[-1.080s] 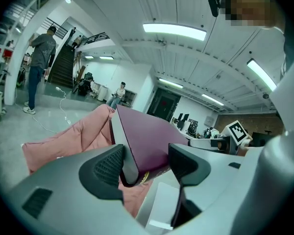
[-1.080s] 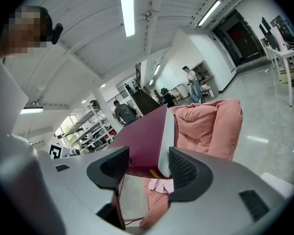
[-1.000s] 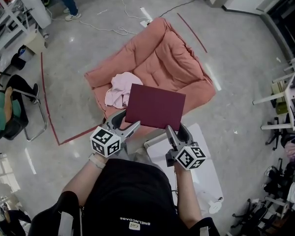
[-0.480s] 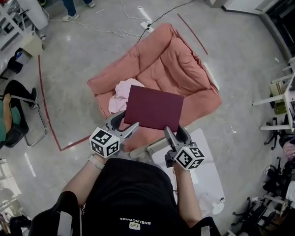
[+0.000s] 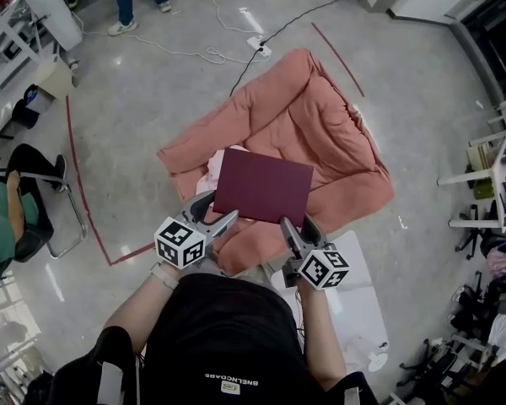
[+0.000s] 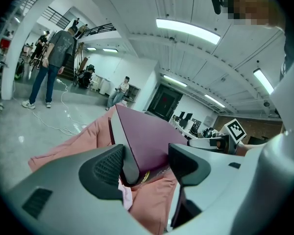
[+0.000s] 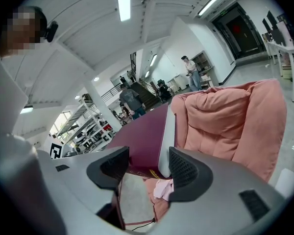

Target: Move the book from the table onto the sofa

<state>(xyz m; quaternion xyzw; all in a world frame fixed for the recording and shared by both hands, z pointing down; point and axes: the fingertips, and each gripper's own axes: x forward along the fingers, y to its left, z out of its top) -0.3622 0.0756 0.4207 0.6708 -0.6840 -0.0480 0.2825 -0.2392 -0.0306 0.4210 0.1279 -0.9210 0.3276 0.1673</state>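
Pink cloth [image 5: 207, 178] clutters the sofa's [image 5: 316, 133] left; other cushions open.

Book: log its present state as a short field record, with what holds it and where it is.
item: book, dark red cover, closed
left hand-held gripper: shut on the book's near-left corner
right hand-held gripper: shut on the book's near-right corner
position: held in the air, over the pink sofa in the head view
table: white, beside the person, book not on it
status: book not yet set down on the sofa

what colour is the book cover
The book is dark maroon, clearest in the head view.
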